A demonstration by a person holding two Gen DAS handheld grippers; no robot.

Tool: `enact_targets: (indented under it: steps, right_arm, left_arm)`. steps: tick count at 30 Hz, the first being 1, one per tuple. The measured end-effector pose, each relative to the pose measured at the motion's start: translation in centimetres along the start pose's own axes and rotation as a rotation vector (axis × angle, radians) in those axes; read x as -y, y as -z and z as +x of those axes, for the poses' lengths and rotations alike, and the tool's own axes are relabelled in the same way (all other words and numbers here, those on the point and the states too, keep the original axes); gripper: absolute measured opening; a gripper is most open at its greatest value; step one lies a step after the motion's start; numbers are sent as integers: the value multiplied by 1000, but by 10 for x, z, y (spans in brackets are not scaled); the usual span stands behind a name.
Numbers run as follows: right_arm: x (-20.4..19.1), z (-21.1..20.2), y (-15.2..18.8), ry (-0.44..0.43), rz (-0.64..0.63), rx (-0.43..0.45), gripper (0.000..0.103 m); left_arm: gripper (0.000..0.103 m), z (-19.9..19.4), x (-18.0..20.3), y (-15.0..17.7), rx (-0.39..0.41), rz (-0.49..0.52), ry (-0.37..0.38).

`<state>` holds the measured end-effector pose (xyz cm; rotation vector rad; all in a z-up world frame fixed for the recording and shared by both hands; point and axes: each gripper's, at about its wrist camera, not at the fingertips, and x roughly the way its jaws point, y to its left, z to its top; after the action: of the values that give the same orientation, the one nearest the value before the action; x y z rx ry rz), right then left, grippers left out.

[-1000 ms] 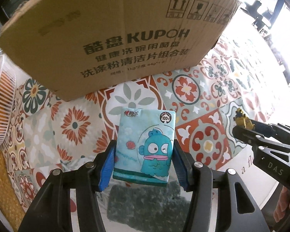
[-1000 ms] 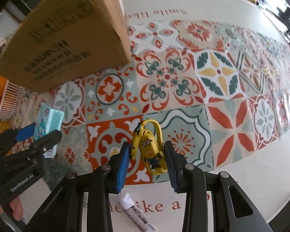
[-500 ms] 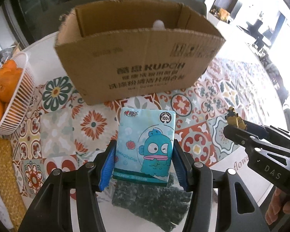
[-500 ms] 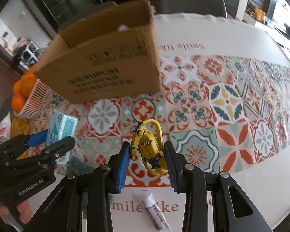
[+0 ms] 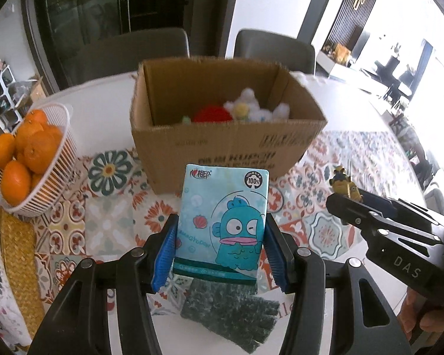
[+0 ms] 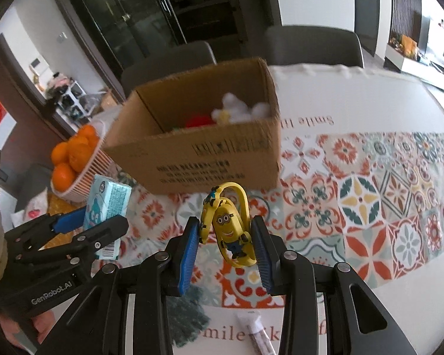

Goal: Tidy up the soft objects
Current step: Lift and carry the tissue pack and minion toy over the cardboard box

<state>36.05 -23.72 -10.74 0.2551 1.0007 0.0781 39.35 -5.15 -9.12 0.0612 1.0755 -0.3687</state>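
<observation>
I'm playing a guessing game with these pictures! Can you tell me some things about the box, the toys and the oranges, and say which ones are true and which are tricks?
1. The left gripper holds a blue tissue pack with a cartoon fish on it. True.
2. The right gripper holds an orange. False: it holds a yellow minion toy.
3. The cardboard box is closed. False: it is open on top, with fluffy white and red soft things inside.
4. The oranges sit in a white basket beside the box. True.
5. A dark green glove lies on the table under the tissue pack. True.
</observation>
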Motion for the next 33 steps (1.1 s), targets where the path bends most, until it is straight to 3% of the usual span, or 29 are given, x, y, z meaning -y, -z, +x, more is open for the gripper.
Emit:
enact_targets:
  steps: [20, 33]
  right_arm:
    - [-22, -47, -54, -68, -42, 180, 37]
    - [-24, -41, -93, -75, -57, 208, 37]
  left_arm:
    - [54, -58, -2, -51, 184, -18, 18]
    - [54, -58, -7, -85, 202, -26, 16]
